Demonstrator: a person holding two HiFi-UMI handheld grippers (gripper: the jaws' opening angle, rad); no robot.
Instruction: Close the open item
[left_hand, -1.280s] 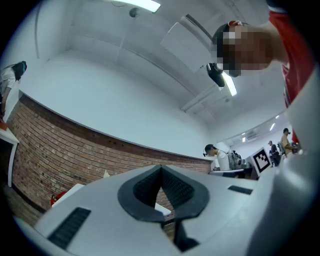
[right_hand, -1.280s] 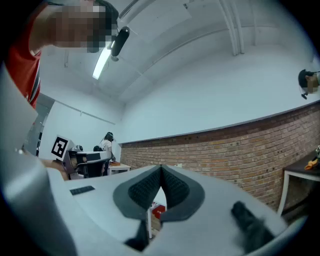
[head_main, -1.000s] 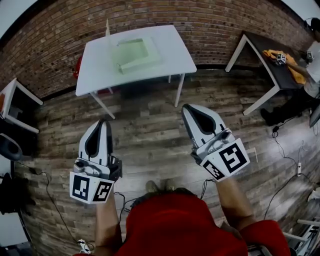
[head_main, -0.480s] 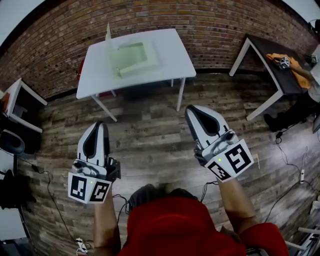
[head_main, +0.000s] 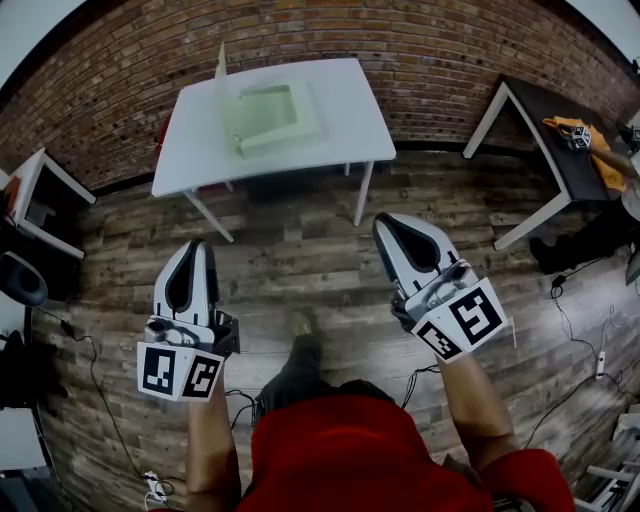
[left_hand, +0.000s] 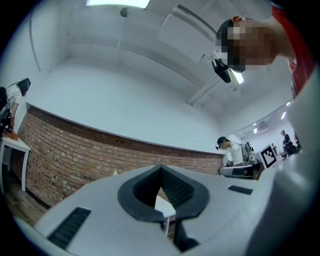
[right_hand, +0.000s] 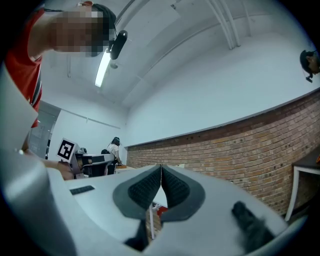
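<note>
Left gripper (head_main: 196, 250), right gripper (head_main: 392, 228): fingers clenched, nothing held. Open box (head_main: 268, 112): sat on counter (head_main: 345, 125), well ahead of fingers, lid upright. Both grippers had edged nearer; closing not begun.

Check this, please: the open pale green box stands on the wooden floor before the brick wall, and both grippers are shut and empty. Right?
Not quite. The head view shows the open pale green box on the white table, not on the wooden floor. The rest holds: it is before the brick wall, and the left gripper and right gripper are shut and empty.
</note>
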